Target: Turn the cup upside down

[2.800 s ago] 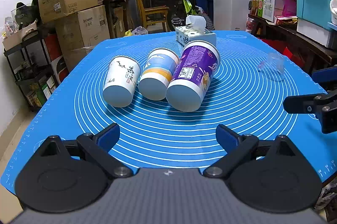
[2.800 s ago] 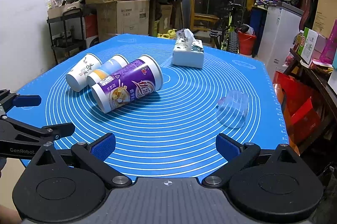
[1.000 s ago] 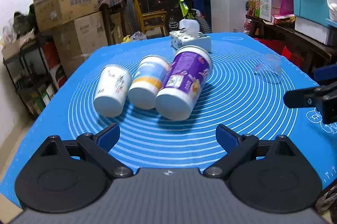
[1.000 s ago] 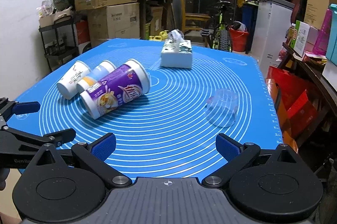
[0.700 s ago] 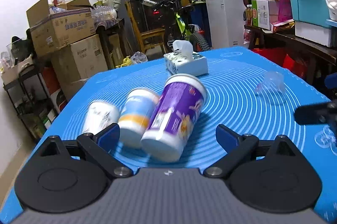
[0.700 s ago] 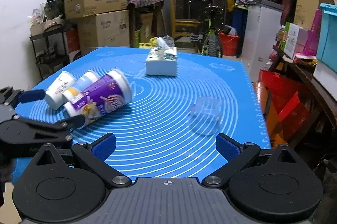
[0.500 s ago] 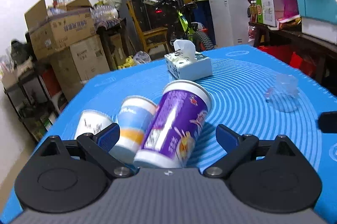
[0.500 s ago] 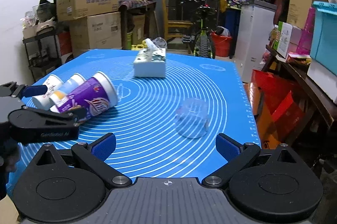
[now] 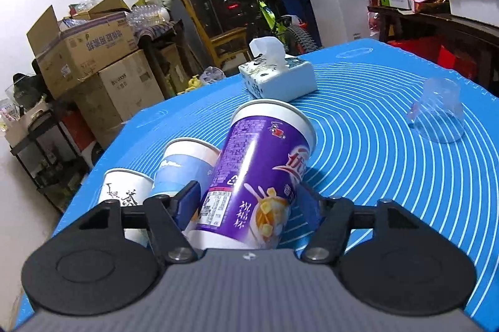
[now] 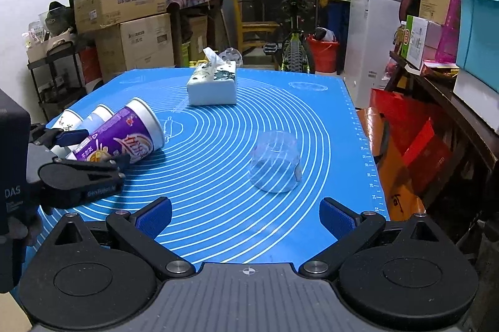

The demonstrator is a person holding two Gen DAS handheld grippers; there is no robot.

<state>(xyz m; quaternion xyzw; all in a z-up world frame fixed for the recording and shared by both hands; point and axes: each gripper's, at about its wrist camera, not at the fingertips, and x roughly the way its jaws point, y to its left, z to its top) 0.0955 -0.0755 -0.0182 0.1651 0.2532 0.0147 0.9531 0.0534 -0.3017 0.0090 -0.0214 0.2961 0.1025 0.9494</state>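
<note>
A tall purple paper cup (image 9: 255, 176) lies on its side on the blue mat (image 9: 389, 176), its open rim pointing away. My left gripper (image 9: 246, 201) has its jaws around the cup's lower body, one finger on each side, pads touching or nearly touching it. The right wrist view shows the same cup (image 10: 121, 141) between the left gripper's fingers (image 10: 93, 166). My right gripper (image 10: 246, 216) is open and empty, low over the mat's near edge. A clear plastic cup (image 10: 276, 165) stands upside down just ahead of it.
Two smaller paper cups, a white one (image 9: 124, 191) and a blue-and-white one (image 9: 184, 163), lie on their sides against the purple cup's left. A tissue box (image 10: 212, 85) stands at the back of the mat. Boxes, a bicycle and shelves surround the table.
My left gripper has moved forward and down onto the purple cup and its jaws have narrowed around it. My right gripper has drifted closer to the clear cup.
</note>
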